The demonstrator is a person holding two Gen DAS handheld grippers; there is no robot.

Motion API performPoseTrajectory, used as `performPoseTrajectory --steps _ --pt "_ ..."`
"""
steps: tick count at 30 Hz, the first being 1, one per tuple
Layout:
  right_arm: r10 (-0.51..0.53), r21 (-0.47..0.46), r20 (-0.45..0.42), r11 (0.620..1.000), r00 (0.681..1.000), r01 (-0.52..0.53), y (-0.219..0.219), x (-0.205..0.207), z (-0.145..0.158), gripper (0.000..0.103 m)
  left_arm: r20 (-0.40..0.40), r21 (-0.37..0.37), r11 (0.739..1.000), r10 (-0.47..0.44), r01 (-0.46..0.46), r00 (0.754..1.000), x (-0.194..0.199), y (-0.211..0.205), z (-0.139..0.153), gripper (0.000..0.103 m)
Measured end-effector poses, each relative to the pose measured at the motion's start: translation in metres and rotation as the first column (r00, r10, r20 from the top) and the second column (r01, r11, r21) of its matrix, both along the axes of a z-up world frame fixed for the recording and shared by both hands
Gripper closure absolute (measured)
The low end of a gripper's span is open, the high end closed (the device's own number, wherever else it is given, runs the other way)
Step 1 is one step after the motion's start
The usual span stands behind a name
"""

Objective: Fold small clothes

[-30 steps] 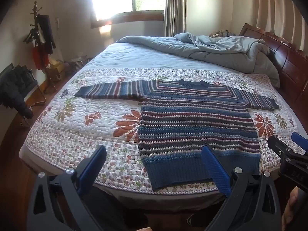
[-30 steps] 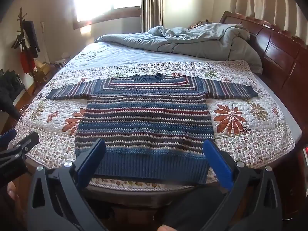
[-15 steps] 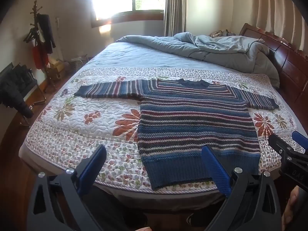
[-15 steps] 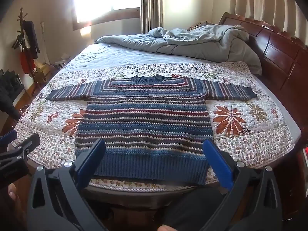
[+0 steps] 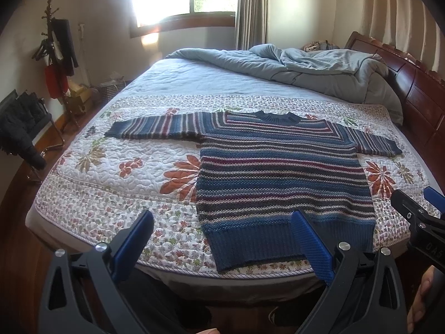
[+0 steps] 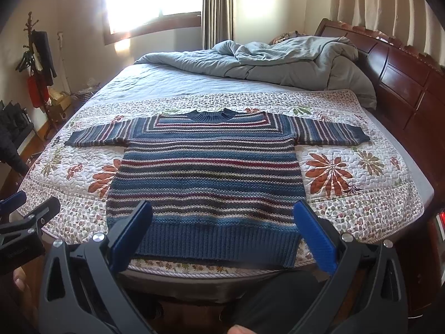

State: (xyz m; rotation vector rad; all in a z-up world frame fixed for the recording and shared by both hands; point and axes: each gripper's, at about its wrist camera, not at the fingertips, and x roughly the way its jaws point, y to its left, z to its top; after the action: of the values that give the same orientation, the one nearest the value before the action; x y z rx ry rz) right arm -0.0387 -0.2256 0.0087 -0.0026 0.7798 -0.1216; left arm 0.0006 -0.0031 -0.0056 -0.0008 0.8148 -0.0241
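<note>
A striped blue, maroon and white knit sweater [image 5: 281,178] lies flat on the floral quilt [image 5: 111,178], sleeves spread, hem at the near bed edge; it fills the middle of the right wrist view [image 6: 208,178]. My left gripper [image 5: 222,239] is open and empty, held before the bed's near edge by the hem's left corner. My right gripper [image 6: 222,233] is open and empty, centred just in front of the hem. Each gripper shows at the edge of the other's view: the right gripper [image 5: 417,217] and the left gripper [image 6: 25,217].
A rumpled grey duvet [image 5: 319,72] lies at the far end of the bed. A dark wooden headboard [image 6: 400,78] runs along the right. A coat stand [image 5: 55,53] and a chair with dark clothes [image 5: 19,128] stand at the left.
Both grippers have eased slightly toward the bed; the sweater has not moved and both stay open.
</note>
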Motion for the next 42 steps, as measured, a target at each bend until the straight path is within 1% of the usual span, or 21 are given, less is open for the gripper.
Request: performPoseTrajectory --steps 26,42 --pt "0.009 -0.004 -0.003 1.000 1.000 -0.009 0.0027 0.0020 0.0017 0.002 0.003 0.000 1.000 0.005 -0.005 1.000 -0.0001 0.0025 -0.0039 0.004" --pt "0.020 -0.008 0.002 1.000 1.000 -0.020 0.0084 0.0061 0.0033 0.002 0.002 -0.002 1.000 0.009 -0.009 1.000 0.0005 0.0080 0.0002 0.004"
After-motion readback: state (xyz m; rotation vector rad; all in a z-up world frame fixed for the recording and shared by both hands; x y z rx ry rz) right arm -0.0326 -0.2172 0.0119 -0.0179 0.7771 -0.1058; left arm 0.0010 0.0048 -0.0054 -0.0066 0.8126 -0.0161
